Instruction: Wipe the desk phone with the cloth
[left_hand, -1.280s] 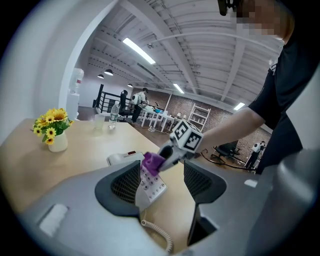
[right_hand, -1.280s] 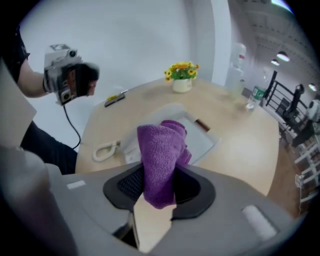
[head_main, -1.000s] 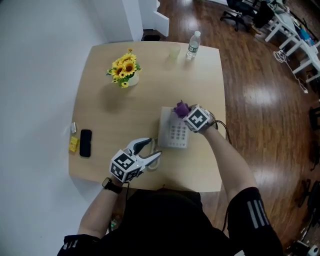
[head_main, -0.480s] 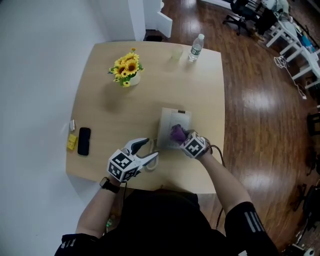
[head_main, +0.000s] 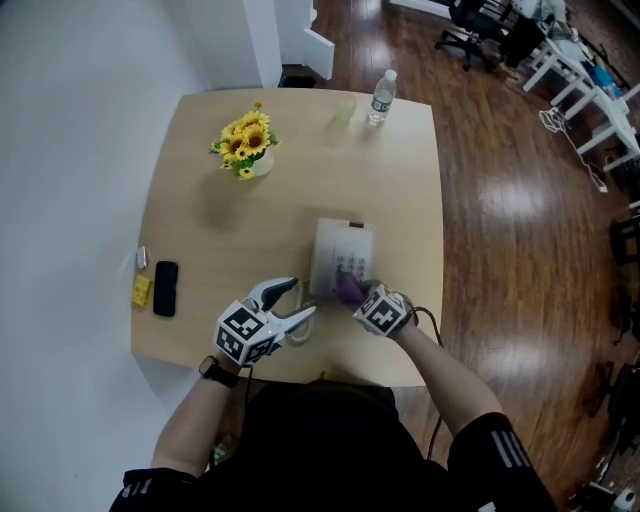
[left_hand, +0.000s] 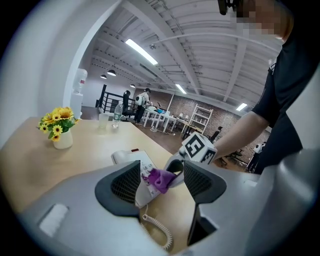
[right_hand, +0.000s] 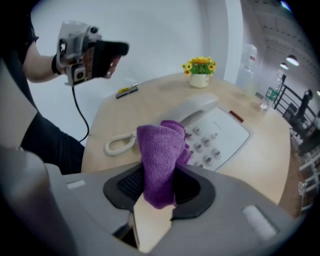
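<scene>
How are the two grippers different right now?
The right gripper has its jaws shut on the cloth; the left gripper has its jaws open and empty. The right gripper holds the cloth at the phone; the left gripper hovers beside it. Otherwise they look alike.

White desk phone (head_main: 338, 258) flat, keypad (right_hand: 212, 142) up, handset (right_hand: 199, 109) cradled — purple cloth (head_main: 349, 290) bunched, touching keypad's near end.

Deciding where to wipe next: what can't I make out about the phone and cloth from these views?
- Head view: the desk phone's near keys lie under the purple cloth and right gripper.
- Right gripper view: the cloth blocks its own contact with the keypad; touching cannot be told.
- Left gripper view: the open left gripper's jaw covers part of the phone's body.
- Key labels: too small in every view.
</scene>
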